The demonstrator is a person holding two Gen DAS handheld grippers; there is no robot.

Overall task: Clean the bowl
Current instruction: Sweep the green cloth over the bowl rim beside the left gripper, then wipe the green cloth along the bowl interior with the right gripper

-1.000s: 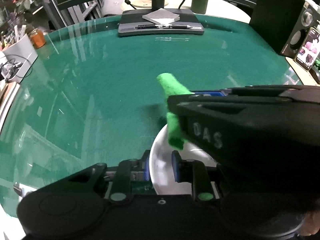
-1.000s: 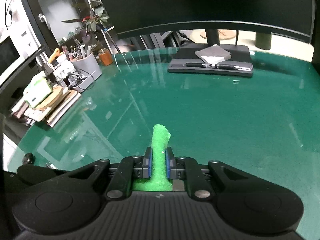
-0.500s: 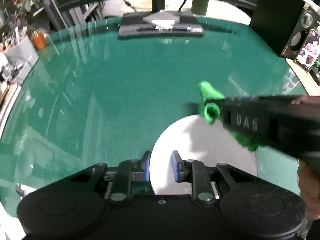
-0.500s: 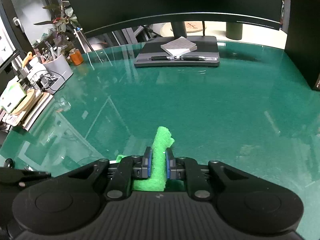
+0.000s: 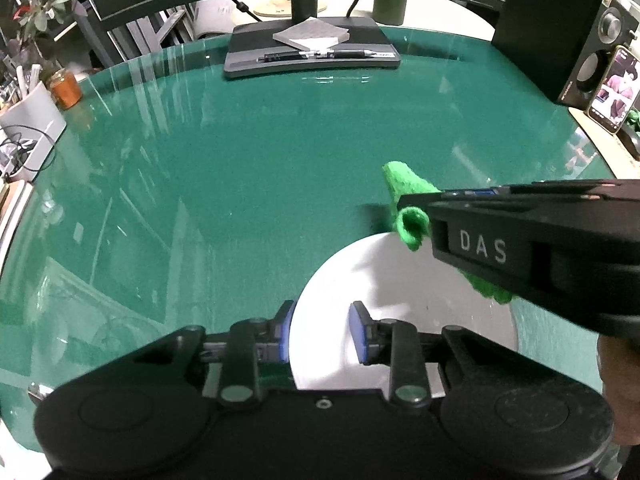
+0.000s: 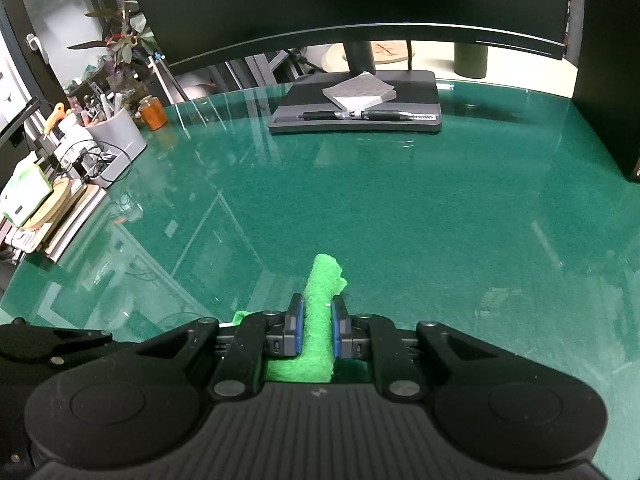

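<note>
Surface: glossy green glass desk point(image 6: 420, 208), reflective. At 12 o'clock, a dark monitor base point(image 6: 356, 112) bearing 1 pen and 1 notepad; at 9 o'clock, a grey organiser point(image 6: 116, 144) with cables.

Bowl point(image 5: 404, 304): white, smooth, round, at 6 o'clock in my left view. My left gripper point(image 5: 322, 334) straddles its rim, jaws narrow.

Cloth point(image 6: 320, 320): fuzzy green roll, pinched in my right gripper point(image 6: 317, 330).

Change: 1 second ago the cloth sat inside the bowl; now it is over the far rim.
</note>
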